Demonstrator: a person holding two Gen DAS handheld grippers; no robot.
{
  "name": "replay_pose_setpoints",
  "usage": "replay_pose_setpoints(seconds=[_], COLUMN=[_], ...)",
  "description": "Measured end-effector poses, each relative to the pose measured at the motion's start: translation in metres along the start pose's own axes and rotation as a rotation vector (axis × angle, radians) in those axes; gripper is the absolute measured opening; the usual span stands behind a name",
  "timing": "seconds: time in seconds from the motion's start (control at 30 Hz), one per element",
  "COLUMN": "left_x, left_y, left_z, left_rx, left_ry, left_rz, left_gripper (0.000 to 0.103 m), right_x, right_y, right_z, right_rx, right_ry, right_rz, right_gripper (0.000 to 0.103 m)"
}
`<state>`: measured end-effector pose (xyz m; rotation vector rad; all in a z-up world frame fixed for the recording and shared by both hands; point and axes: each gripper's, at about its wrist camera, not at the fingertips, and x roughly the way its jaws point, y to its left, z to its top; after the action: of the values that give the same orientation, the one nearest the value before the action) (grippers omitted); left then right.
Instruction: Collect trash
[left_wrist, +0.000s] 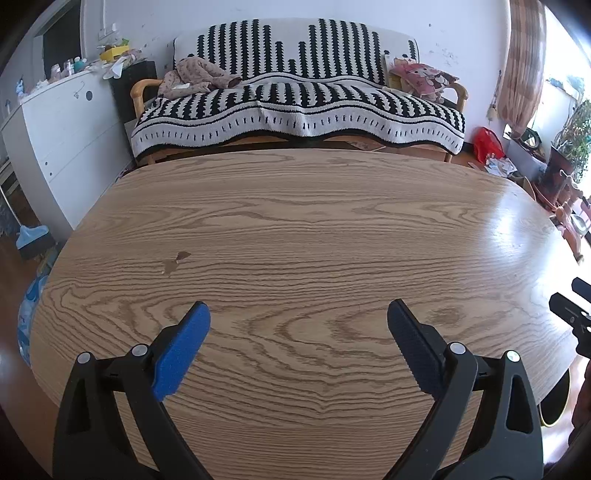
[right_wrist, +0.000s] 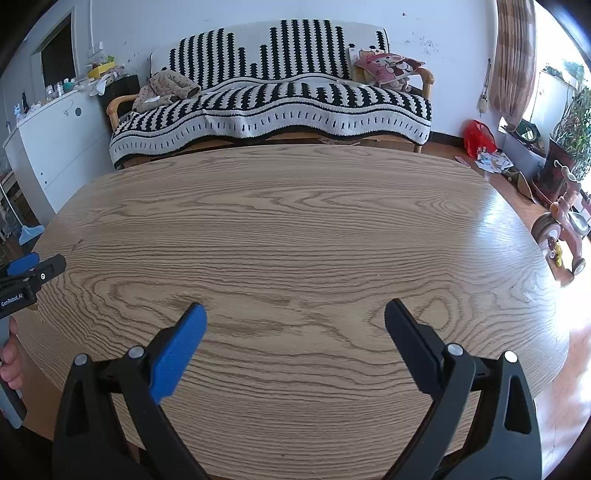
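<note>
My left gripper is open and empty above the near part of a wooden table. My right gripper is open and empty above the same table, to the right of the left one. The left gripper's tip shows at the left edge of the right wrist view; the right gripper's tip shows at the right edge of the left wrist view. I see no trash on the tabletop, only a small wet stain. Scattered papers lie on the floor at the far right.
A sofa with a black-and-white striped cover stands behind the table. A white cabinet is at the left. A red bag, plants and a pink tricycle stand at the right.
</note>
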<state>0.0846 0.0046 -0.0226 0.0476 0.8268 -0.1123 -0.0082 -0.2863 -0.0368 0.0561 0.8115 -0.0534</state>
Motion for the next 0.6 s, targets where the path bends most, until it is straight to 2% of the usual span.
replay_pose_setpoints(seconds=[0.6], left_x=[0.0013], left_y=[-0.0019], left_z=[-0.0003], left_rx=[0.008], left_ry=[0.002], left_rz=[-0.001], left_gripper=[0.094], right_x=[0.0000], right_y=[0.0010], right_z=[0.0002], right_rx=[-0.006], right_ry=[0.001], right_rz=[-0.002], right_gripper=[0.094])
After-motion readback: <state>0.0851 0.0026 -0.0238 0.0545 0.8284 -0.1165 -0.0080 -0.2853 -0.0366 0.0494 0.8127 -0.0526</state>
